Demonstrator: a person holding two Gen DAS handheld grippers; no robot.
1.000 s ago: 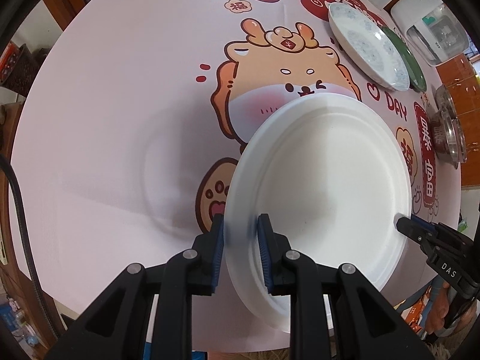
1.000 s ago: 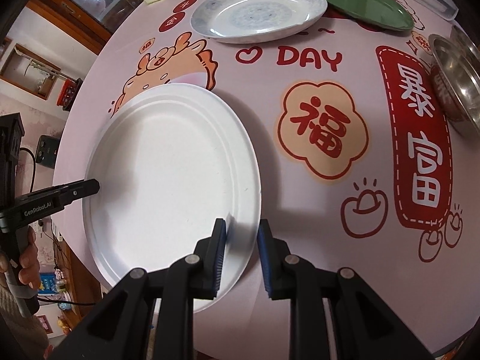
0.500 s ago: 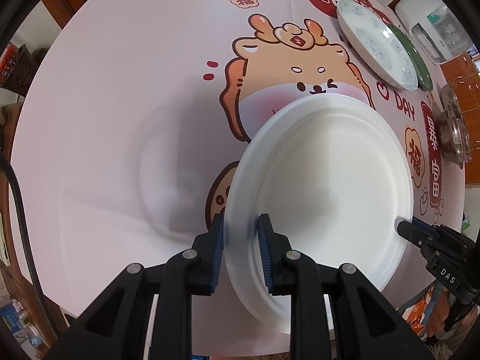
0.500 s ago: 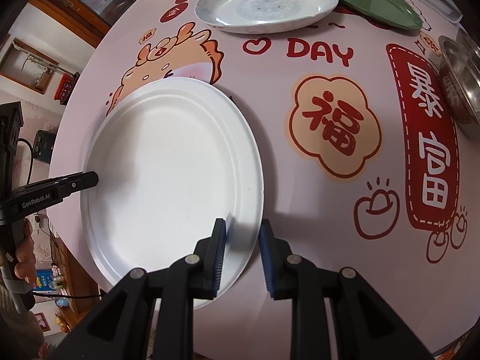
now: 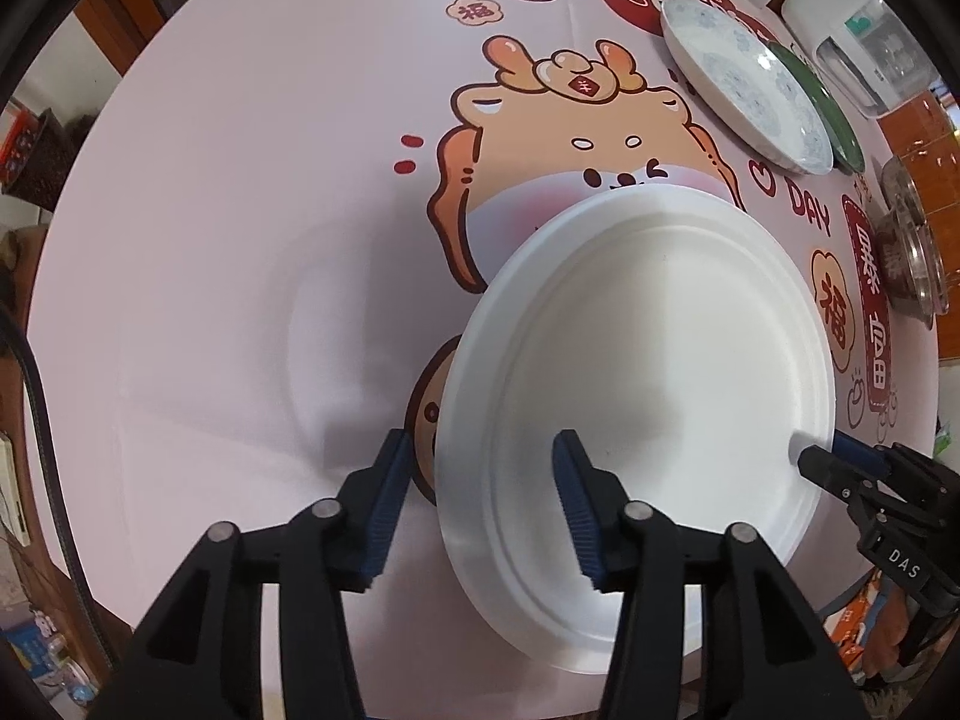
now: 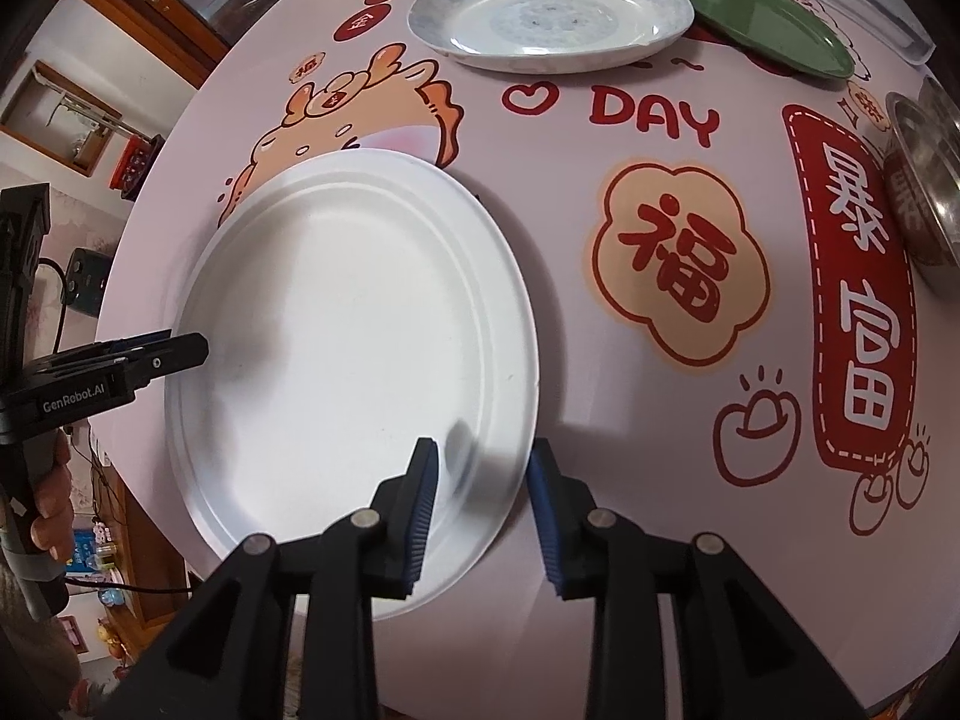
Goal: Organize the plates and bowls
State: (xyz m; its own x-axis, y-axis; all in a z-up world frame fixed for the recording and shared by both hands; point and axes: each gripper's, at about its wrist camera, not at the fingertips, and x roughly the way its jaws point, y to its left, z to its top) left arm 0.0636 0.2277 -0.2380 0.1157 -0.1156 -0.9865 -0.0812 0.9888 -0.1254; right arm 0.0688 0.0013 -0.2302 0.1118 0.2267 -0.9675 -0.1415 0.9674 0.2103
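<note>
Both hand-held grippers newly parted — plate rim freed

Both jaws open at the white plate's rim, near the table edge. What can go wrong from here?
1. The large white paper plate lies at the round table's near edge; a nudge from the withdrawing left gripper or right gripper may push it over.
2. Each gripper's open jaws straddle the rim, so pulling back at an angle could snag and flip the light plate.

Home dining room — festive tablecloth
</note>
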